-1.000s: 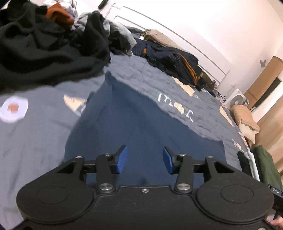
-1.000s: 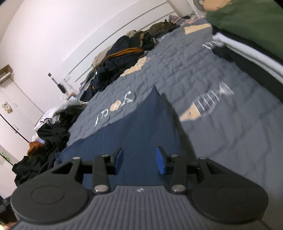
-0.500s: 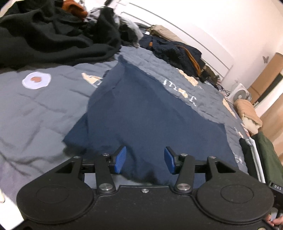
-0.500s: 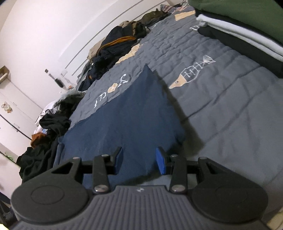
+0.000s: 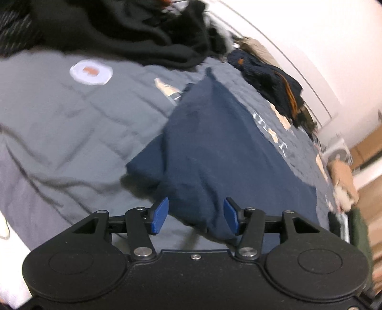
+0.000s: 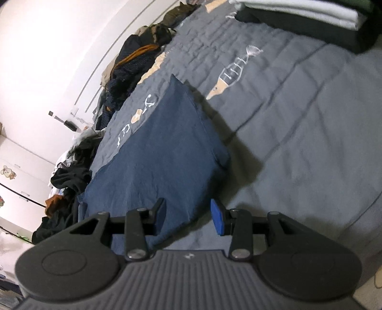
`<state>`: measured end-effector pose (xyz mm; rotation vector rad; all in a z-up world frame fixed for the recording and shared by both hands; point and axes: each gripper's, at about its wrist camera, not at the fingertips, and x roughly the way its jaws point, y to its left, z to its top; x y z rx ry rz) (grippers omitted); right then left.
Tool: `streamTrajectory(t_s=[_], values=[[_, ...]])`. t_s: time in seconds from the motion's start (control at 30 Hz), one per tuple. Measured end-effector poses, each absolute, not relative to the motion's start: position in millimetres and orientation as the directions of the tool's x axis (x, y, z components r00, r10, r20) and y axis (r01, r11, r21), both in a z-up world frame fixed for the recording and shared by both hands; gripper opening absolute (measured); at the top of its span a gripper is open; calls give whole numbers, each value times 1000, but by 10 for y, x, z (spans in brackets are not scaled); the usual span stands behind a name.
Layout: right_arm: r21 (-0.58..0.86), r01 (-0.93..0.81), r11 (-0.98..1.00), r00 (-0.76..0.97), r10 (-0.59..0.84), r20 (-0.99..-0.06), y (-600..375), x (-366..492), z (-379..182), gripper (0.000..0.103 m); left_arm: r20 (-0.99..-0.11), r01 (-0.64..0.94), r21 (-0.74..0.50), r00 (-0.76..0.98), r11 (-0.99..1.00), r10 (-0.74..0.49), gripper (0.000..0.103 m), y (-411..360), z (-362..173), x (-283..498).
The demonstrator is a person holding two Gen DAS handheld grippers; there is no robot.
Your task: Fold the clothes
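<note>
A navy blue garment [image 5: 214,147] lies flattened on the grey quilted bed cover [image 5: 59,131], with a sleeve folded out at its left side. My left gripper [image 5: 195,215] hovers over the garment's near edge. Its jaws are opening; a hanging corner of cloth sits between them against the right pad [image 5: 231,215], and the left pad is clear of it. In the right wrist view the same garment [image 6: 162,155] runs away from my right gripper [image 6: 189,217]. That gripper stands open over the near right corner, the cloth low beside its left finger [image 6: 160,213].
A heap of black clothes [image 5: 119,31] fills the far left of the bed. A dark blue jacket with orange lining [image 6: 136,62] lies along the wall. A stack of folded clothes [image 6: 310,19] sits at the right. A white fan [image 5: 336,152] stands beyond the bed.
Both grippers have drawn back and lower toward the garment's near edge, rolling as they went. The garment now lies flatter, and the left jaws stand slightly wider.
</note>
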<state>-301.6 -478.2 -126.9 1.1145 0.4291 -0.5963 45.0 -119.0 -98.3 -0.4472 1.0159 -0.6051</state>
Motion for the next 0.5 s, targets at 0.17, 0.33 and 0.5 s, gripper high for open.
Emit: streamTrajectory(t_s=[0.17,0.33,0.5], values=[[724,638,261,770,-233,-594,-4798,-3006,-1383,40,-641,162,-663,383,731,-666,51,-1115,-1092,556],[754,625,201,777,-254,-576,-4860,-3006,-1480,40,-645,92,-679,399,728,-652,52,-1071,-1163,608],[763,626,158,771,-272,-576,-4927,-2988,-1573,40,-651,-7,-672,482,741,-586,52,-911,-1183,677]])
